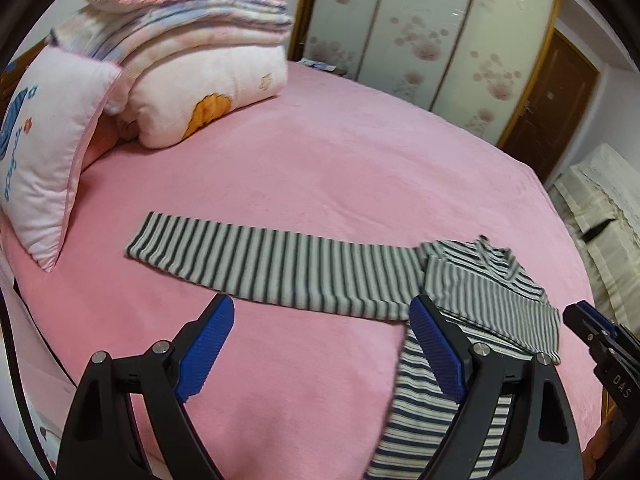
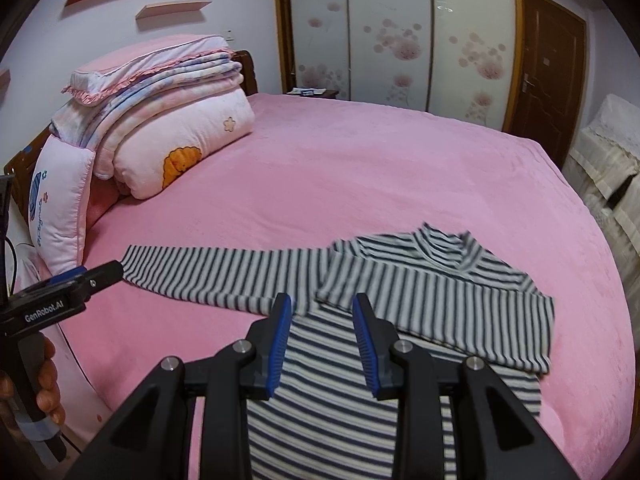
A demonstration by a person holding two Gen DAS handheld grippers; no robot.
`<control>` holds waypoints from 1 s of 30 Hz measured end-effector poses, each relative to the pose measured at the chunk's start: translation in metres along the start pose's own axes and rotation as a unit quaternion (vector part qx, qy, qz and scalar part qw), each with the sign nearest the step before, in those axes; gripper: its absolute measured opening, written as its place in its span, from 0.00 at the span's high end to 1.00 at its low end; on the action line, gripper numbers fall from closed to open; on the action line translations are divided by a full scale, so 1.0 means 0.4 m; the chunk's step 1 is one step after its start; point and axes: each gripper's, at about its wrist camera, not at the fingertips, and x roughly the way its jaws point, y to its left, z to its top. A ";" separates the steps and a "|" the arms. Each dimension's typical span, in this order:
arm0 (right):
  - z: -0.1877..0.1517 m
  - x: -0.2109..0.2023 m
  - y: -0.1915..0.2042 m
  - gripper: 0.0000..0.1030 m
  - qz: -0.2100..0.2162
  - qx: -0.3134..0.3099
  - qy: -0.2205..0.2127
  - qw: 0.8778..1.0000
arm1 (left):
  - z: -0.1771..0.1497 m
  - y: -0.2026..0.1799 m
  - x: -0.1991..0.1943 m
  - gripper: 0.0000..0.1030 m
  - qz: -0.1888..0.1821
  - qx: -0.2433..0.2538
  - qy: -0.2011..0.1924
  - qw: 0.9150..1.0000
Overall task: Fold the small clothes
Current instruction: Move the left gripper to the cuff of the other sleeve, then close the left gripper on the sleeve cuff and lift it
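We see a soft knit striped shirt [image 2: 400,300] lying flat on the fleecy pink bed cover [image 2: 340,168], well apart from the stack of folded quilts [image 2: 168,136]. One sleeve is folded across the chest; the other stretches straight toward the quilts' side — the long axis. The collar points away from us. Our left gripper [image 1: 320,344] gapes wide, holding nothing; the right gripper [image 2: 322,312] is narrower, also bare — above the shirt's body.

black claw [image 2: 322,312], ribbed blue pads [image 2: 280,344], silver screws.
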 end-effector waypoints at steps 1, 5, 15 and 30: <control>0.007 0.014 0.014 0.69 0.000 -0.002 0.001 1.000 | 0.000 0.011 0.013 0.14 0.003 -0.005 0.004 1.000; 0.030 0.084 0.056 0.69 -0.001 -0.007 0.007 1.000 | 0.011 0.094 0.098 0.14 0.018 -0.037 0.026 0.999; 0.056 0.315 0.111 0.69 -0.019 -0.004 0.051 0.999 | 0.030 0.323 0.336 0.14 0.021 -0.095 0.114 0.989; 0.040 0.516 0.227 0.69 0.017 -0.023 0.091 0.995 | 0.056 0.580 0.590 0.28 0.024 -0.261 0.177 0.949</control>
